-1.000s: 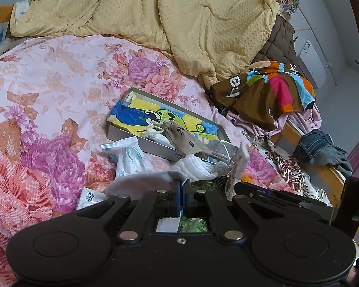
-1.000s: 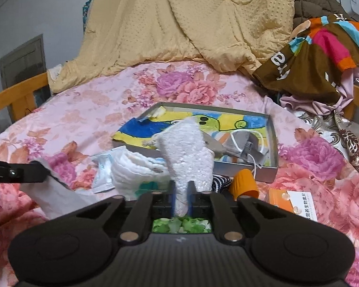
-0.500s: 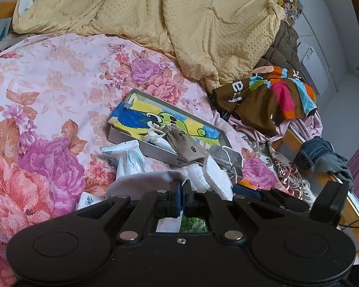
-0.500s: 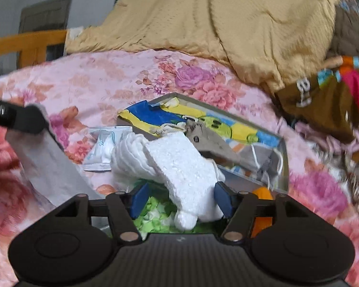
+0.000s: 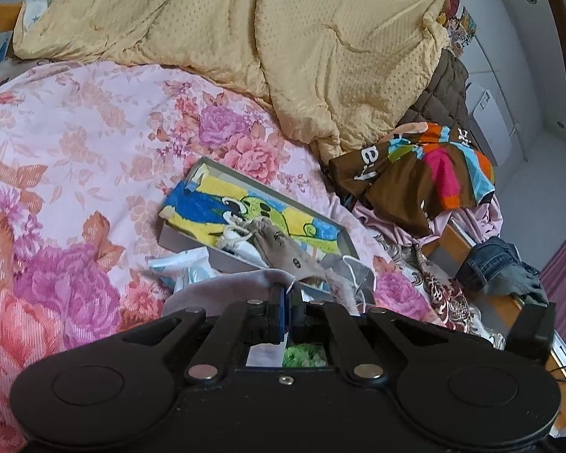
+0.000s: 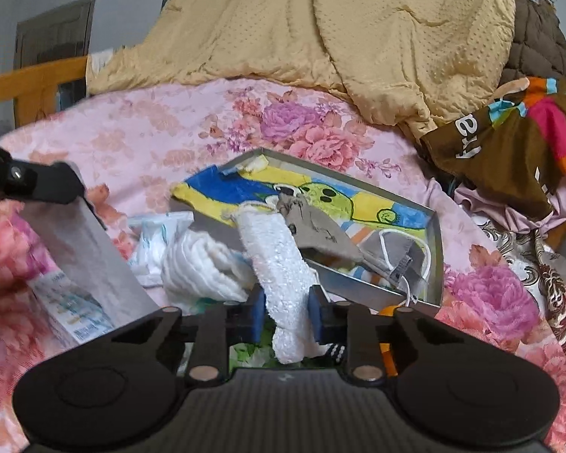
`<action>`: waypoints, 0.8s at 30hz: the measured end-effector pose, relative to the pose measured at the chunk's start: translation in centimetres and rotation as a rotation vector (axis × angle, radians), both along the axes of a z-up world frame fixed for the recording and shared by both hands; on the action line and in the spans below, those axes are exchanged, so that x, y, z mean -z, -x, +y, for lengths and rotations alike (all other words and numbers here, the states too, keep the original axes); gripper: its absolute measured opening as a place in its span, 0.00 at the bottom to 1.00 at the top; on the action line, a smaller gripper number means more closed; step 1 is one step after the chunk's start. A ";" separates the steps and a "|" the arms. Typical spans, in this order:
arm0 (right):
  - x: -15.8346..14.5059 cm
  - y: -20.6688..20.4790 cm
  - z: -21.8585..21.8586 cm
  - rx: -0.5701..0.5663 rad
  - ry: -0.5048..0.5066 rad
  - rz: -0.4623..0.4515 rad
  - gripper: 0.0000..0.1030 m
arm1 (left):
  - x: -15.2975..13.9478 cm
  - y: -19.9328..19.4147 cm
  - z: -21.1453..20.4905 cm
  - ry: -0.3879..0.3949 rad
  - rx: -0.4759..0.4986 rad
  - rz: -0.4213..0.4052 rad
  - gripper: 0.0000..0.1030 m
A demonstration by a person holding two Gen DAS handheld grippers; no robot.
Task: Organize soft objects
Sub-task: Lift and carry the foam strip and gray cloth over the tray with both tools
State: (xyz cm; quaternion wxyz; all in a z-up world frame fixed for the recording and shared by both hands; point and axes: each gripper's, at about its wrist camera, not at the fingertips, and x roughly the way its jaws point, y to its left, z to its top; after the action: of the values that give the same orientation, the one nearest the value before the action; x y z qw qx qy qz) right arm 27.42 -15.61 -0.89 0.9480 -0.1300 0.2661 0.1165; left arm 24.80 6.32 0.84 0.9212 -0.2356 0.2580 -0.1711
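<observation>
White sock (image 6: 279, 264): fuzzy, long axis running from the right gripper (image 6: 286, 317) up and slightly left toward the tray (image 6: 436, 260); lower end hangs between the blue pads (image 6: 258, 315), upper end lies against the tray's near-left corner; the pads stand a little wider than the sock, jaws partly open, so a firm grip cannot be confirmed.

Grey cloth (image 6: 94, 253): flat sheet left of the tray, pinched at its top edge by the left gripper (image 5: 286, 311), seen as a black finger at the far left of the right view; in the left view the cloth (image 5: 222, 288) bunches just ahead of jaws pressed together on it; it slants down and right from that pinch.

Around the tray: a folded white cloth (image 6: 196, 264) just left of the sock, touching it; a clear packet (image 6: 158, 230) beyond that, near the tray's left wall; a printed box (image 6: 71, 309) lies under the grey cloth.

Inside the tray: a colourful towel (image 6: 320, 200) lining the floor; a tan sock (image 6: 317, 232) on it, just right of the white sock's top; a grey mask (image 6: 400, 260) with white loops in the near-right corner.

Behind the tray: yellow blanket (image 6: 358, 30) heaped on the floral sheet (image 6: 139, 128); right of the tray, a brown striped garment (image 6: 509, 139).
</observation>
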 end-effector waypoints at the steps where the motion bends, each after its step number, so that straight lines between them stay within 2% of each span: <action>1: -0.4 0.0 -0.3 -0.002 -0.023 0.006 0.19 | -0.2 -0.1 0.0 0.002 -0.002 -0.005 0.00; 3: -1.0 0.0 -0.8 -0.001 -0.056 0.007 0.14 | -0.8 -0.3 -0.1 0.007 -0.008 -0.017 0.00; 8: -2.2 -0.5 -2.6 0.012 -0.164 0.044 0.13 | -2.2 -1.1 -0.2 0.016 -0.016 -0.040 0.00; 14: -4.1 -1.3 -4.8 0.019 -0.249 0.027 0.13 | -4.6 -2.8 -1.0 0.024 -0.021 -0.072 0.00; 18: -5.0 -2.8 -6.7 0.019 -0.329 0.014 0.14 | -6.4 -4.5 -2.3 -0.001 -0.012 -0.098 0.00; 24: -4.5 -6.3 -8.7 0.009 -0.411 0.015 0.14 | -8.7 -8.2 -5.0 -0.025 0.006 -0.136 0.00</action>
State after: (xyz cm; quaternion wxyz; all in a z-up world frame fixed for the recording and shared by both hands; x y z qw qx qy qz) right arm 33.68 -24.32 3.65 0.9530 0.0685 0.2446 0.1651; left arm 32.98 1.33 9.53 0.9389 -0.2112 0.1976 -0.1864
